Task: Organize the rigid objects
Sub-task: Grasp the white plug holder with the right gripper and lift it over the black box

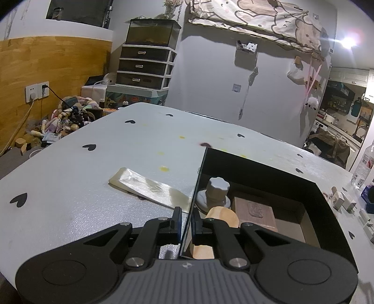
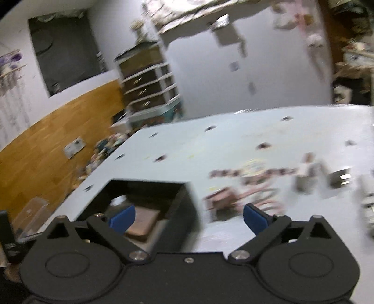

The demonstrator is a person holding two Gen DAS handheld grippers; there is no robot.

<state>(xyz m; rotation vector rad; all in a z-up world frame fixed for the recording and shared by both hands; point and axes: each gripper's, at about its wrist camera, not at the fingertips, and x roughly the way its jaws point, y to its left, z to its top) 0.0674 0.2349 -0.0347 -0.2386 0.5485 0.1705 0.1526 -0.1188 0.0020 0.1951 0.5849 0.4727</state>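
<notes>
Inside black box [image 1: 311,194], grey knob [image 1: 216,190] visible left-wrist only; right view blurred.

A lived-in home: a plastic drawer tower [image 1: 146,66] is standing by the wood-panelled wall [image 1: 53,70], soft toys [image 1: 67,117] are piling up on the floor, a cartoon-print cloth [image 1: 257,18] is hanging overhead, and kitchen shelves [image 1: 343,103] are showing beyond the heart-patterned bench [image 1: 93,163].
</notes>
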